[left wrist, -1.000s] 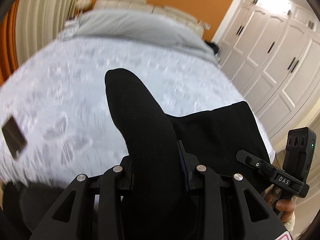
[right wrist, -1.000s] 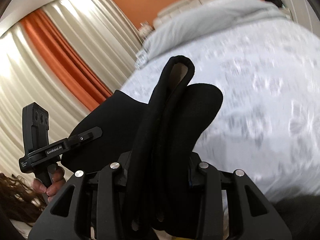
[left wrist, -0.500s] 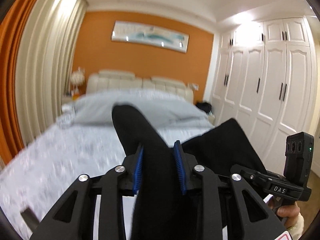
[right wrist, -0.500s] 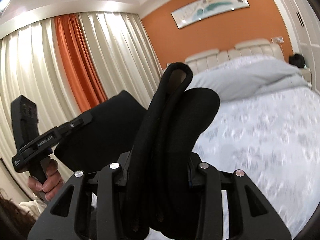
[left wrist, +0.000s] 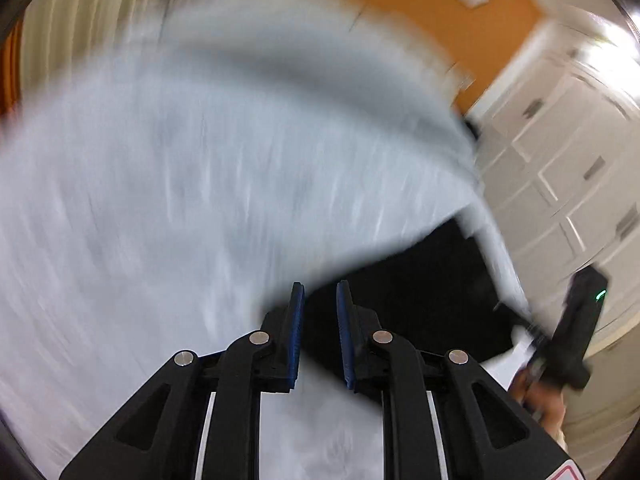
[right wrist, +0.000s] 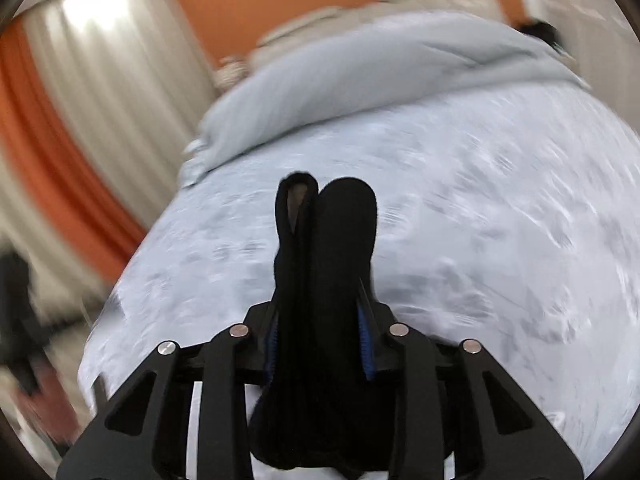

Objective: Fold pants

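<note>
The black pants (left wrist: 416, 288) lie on the white bed, to the right of my left gripper (left wrist: 319, 296). The left gripper's blue pads stand apart with nothing between them, over the bedspread; this view is heavily blurred. My right gripper (right wrist: 320, 312) is shut on a thick folded bunch of the black pants (right wrist: 328, 240), which sticks up between its fingers above the bed. The other hand-held gripper (left wrist: 576, 332) shows at the right edge of the left wrist view.
The bed (right wrist: 500, 220) has a white patterned cover and a grey duvet (right wrist: 360, 68) at the headboard end. White wardrobe doors (left wrist: 580, 152) stand to the right, cream and orange curtains (right wrist: 60, 128) to the left. An orange wall is behind.
My left gripper has let go of the pants and its pads now stand empty. Both cameras swung up, then back down toward the bed. The right gripper keeps its hold.
</note>
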The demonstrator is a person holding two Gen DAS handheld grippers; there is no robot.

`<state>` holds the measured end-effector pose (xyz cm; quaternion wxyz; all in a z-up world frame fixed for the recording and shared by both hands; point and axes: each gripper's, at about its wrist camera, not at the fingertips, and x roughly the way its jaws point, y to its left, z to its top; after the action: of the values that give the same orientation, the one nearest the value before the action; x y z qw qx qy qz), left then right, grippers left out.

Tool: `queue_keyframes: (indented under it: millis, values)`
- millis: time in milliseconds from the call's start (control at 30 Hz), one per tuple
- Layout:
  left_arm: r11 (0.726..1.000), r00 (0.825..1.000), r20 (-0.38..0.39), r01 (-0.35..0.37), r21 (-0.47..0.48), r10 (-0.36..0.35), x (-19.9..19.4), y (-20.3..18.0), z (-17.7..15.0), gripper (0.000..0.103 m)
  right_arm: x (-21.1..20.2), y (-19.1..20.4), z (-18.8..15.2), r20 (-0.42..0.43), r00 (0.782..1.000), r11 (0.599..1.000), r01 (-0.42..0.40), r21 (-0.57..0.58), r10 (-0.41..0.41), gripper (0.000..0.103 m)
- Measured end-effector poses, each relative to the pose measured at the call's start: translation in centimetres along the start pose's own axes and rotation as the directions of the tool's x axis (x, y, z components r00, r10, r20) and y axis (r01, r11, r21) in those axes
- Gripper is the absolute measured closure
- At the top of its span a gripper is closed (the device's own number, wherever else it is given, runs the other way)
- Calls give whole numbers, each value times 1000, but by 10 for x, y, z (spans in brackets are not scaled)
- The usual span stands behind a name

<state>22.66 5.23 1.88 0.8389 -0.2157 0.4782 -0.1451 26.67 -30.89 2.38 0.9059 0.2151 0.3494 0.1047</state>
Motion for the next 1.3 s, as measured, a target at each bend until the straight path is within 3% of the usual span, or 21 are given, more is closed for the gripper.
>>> queue_keyframes:
  millis: [100,200,233,367,433,467,500,533,567,633,667,733,800,833,933,1067,1100,1200,1233,1267,1300]
  values:
    - [990,978,-199,34,-140,-62,78,44,-41,89,-11,-25,10,12,1000,998,-24,57,24,75]
    - [962,936,-292,130,-239,-199,125,45,-69,87,-9,-20,20,-8,1000,1000,-2,3,2,75]
    - [952,930,-286,157,-261,-232,134,36,-76,82,-6,-18,21,-15,1000,1000,-4,1,4,75]
    - [926,962,-131,187,-329,-241,136,15,-79,40,4,-27,25,-48,999,1000,0,12,0,75]
    - [902,963,-62,222,-370,-262,138,10,-78,22,11,-36,28,-68,998,1000,-11,29,13,75]
    - [892,959,-32,249,-377,-281,141,4,-77,20,12,-39,29,-75,997,999,-14,38,17,74]
    - [882,952,-24,272,-385,-304,141,-1,-76,20,13,-43,30,-83,996,999,-19,46,22,75]
    - [849,930,-21,325,-417,-366,147,-4,-77,20,14,-46,31,-86,996,999,-22,50,26,75]
    - [830,922,-21,338,-443,-387,153,-6,-80,20,14,-49,32,-91,995,998,-24,54,28,75]
    - [821,913,-33,351,-451,-408,168,-9,-76,23,14,-52,33,-97,994,997,-34,69,41,75]
    - [835,913,-51,345,-429,-404,173,-12,-70,45,13,-53,33,-99,994,996,-36,78,44,75]
    - [848,913,-116,309,-431,-392,180,-8,-59,75,8,-54,33,-103,993,993,-48,107,59,75]
    - [809,878,-166,322,-492,-450,176,4,-44,82,-5,-49,32,-108,989,988,-82,130,96,75]
    - [813,876,-181,314,-490,-448,167,7,-35,84,-16,-44,30,-112,986,985,-105,135,121,76]
    - [868,885,-226,298,-397,-407,111,10,-7,85,-54,-31,15,-135,972,975,-174,136,192,76]
    - [906,868,-320,277,-321,-379,31,32,12,78,-75,-48,-39,-210,948,961,-201,190,240,75]
    - [914,870,-332,268,-305,-365,24,37,11,74,-70,-53,-54,-236,945,963,-181,199,226,75]
    - [969,906,-361,161,-186,-220,30,59,-2,56,-31,-84,-112,-375,915,970,-61,236,149,70]
    - [977,910,-371,133,-167,-187,38,65,-12,52,-19,-95,-128,-410,908,974,13,228,84,64]
    - [976,905,-385,116,-182,-179,50,74,-26,52,-16,-102,-138,-385,919,970,13,241,84,50]
    - [968,894,-400,123,-217,-203,60,82,-38,52,-18,-105,-141,-360,928,966,0,260,97,45]
